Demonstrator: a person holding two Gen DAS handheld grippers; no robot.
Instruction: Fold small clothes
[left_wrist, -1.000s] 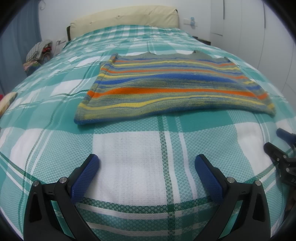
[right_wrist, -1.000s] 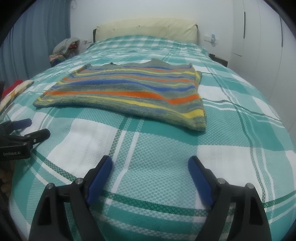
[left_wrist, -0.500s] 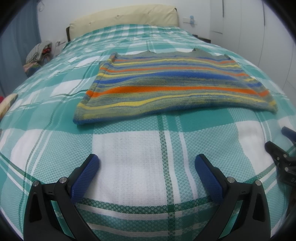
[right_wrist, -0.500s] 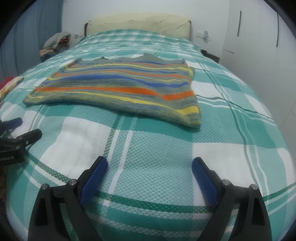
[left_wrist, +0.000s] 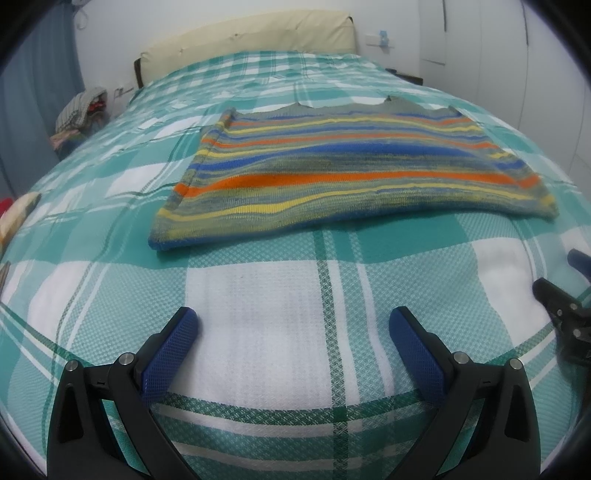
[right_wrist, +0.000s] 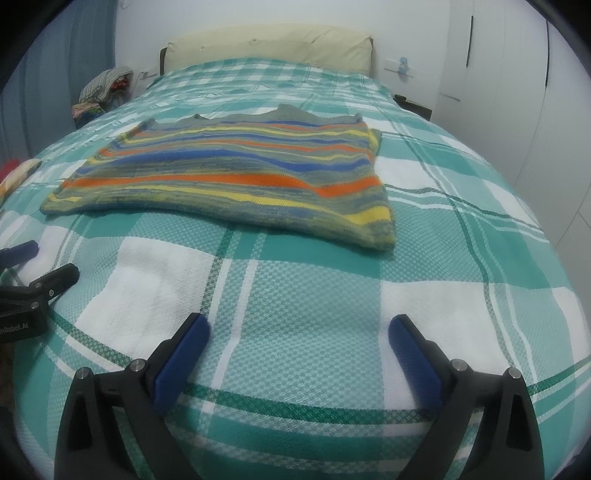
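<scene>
A knit top (left_wrist: 351, 173) with orange, yellow, blue and grey stripes lies flat on the green-and-white plaid bedspread (left_wrist: 92, 184), its hem toward me. In the right wrist view the top (right_wrist: 236, 173) sits left of centre. My left gripper (left_wrist: 293, 314) hovers open over the bedspread, short of the hem, with nothing between its blue pads. My right gripper (right_wrist: 299, 320) is also short of the hem; its jaws are opening and hold nothing. Each gripper shows at the edge of the other's view: the right gripper (left_wrist: 557, 271) and the left gripper (right_wrist: 51, 258).
A cream headboard cushion (left_wrist: 251, 33) stands at the far end of the bed. A heap of clothes (left_wrist: 83, 110) sits beside the bed at the far left, and a patterned cloth (left_wrist: 18, 214) lies at the left edge. White wardrobe doors (right_wrist: 517, 74) line the right wall.
The right gripper's jaws have spread wider apart. Both grippers stay in about the same place, and the top has not moved.
</scene>
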